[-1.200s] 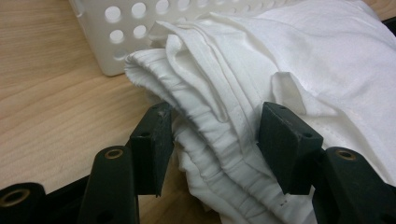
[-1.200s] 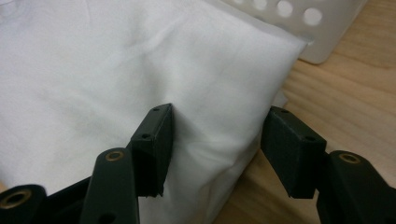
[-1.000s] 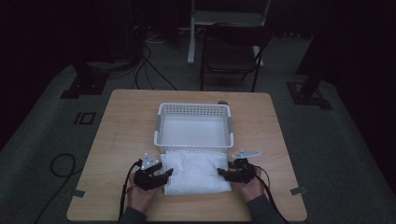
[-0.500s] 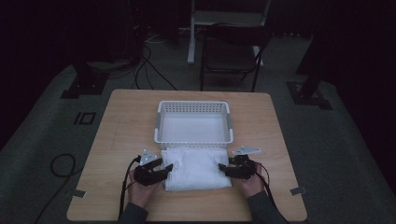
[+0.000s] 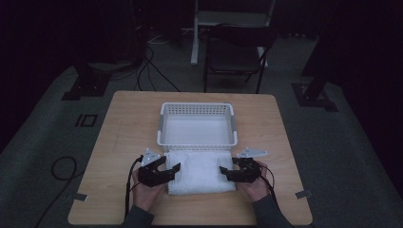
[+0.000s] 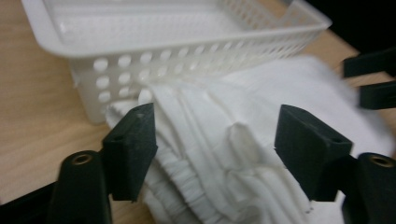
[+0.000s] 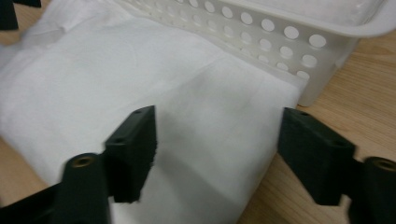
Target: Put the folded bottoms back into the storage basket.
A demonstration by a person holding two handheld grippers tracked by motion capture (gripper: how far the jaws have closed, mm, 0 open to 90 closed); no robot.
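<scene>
A folded white towel (image 5: 199,171) lies on the wooden table (image 5: 123,137), just in front of a white perforated basket (image 5: 197,125). My left gripper (image 5: 172,170) is at the towel's left edge, jaws open, with the towel's bunched folds (image 6: 205,140) between and beyond them. At the towel's right edge my right gripper (image 5: 224,172) is open too, and the smooth towel surface (image 7: 140,84) lies under its jaws. The basket wall (image 6: 187,60) stands right behind the towel. The basket (image 7: 289,32) looks empty.
Bare tabletop flanks the basket and towel on both sides. Beyond the table's far edge stands a dark chair (image 5: 237,57), with stand bases and cables on the grey floor. Tape marks sit near the table's front corners.
Both grippers stay at the towel's two side edges. The towel now lies a little flatter and closer to the front; the hands shifted only slightly.
</scene>
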